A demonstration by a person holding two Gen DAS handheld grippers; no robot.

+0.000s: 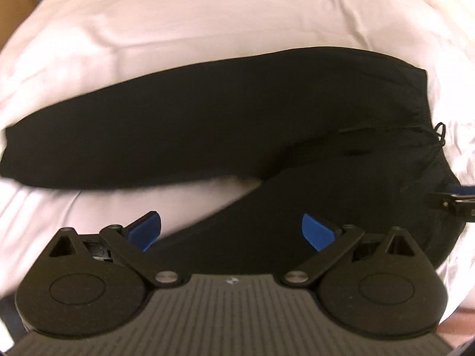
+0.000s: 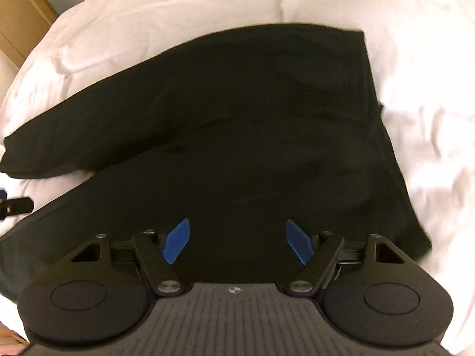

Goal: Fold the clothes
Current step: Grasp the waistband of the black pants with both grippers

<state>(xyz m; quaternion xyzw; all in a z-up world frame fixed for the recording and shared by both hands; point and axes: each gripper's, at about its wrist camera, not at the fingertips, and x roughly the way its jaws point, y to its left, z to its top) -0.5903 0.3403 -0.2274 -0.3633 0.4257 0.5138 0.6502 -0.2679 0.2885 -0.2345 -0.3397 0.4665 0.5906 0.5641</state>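
A pair of black trousers (image 1: 222, 112) lies flat on a white bed cover (image 1: 207, 14), legs pointing left and spread in a V, waistband with a drawstring (image 1: 439, 136) at the right. My left gripper (image 1: 231, 231) is open and empty above the near leg. In the right wrist view the trousers (image 2: 252, 124) fill the middle. My right gripper (image 2: 237, 243) is open and empty above the seat area near the waistband. The right gripper's tip shows at the right edge of the left wrist view (image 1: 454, 198). The left gripper's tip shows at the left edge of the right wrist view (image 2: 14, 204).
The white bed cover (image 2: 430, 118) is rumpled around the trousers. Brown wooden furniture (image 2: 20, 20) stands beyond the bed at the upper left.
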